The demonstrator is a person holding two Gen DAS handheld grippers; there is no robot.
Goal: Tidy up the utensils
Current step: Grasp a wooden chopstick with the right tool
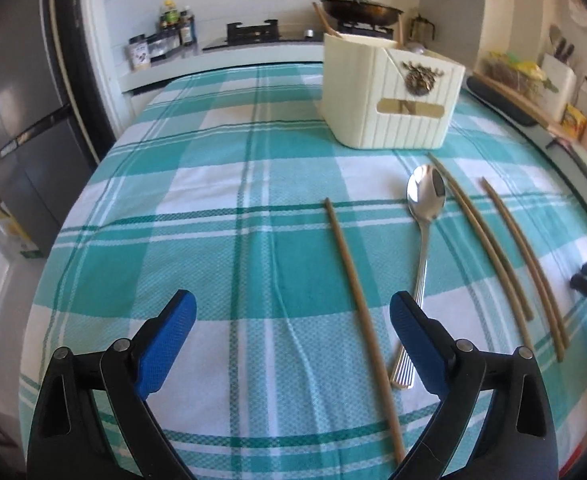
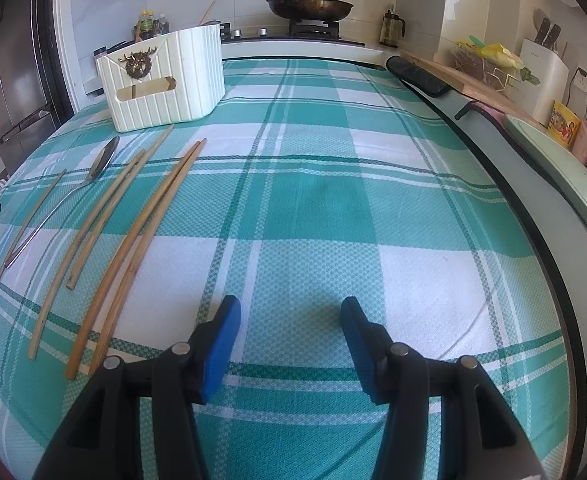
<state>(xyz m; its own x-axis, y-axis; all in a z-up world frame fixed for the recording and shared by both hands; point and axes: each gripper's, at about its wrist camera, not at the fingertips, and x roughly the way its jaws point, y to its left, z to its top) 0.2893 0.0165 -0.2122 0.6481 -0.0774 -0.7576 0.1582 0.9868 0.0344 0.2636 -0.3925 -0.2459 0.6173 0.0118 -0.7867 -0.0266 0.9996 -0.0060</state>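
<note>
Left wrist view: the left gripper (image 1: 293,320) hangs low over the checked cloth (image 1: 197,240) with its blue fingers (image 1: 169,340) spread wide and nothing between them but cloth. A single chopstick (image 1: 357,300) lies just inside the right finger, running from near to far, and the spoon (image 1: 423,216) lies just right of it, bowl at the far end, handle passing behind that finger. Further right lie more chopsticks (image 1: 489,248). The holder (image 1: 389,96), a cream ribbed box, stands at the far side of the cloth, well apart from the loose pieces; a stick or two already lean out of its far compartment.

In the right wrist view, the right gripper (image 2: 291,340) hovers over bare cloth with its fingers about half spread and empty. Here the chopsticks (image 2: 133,236) and spoon (image 2: 93,176) lie to its left, with the holder (image 2: 165,80) at the far left.

Judging by this, the step in hand is picking the next piece off the cloth, most likely the single chopstick or the spoon by the left gripper. That calls for shifting slightly right to straddle the piece, sinking until the tips touch the cloth, then closing across the thin shaft. The chopstick is slender and may roll or slip from the pads; the spoon lies close enough to be nudged.
</note>
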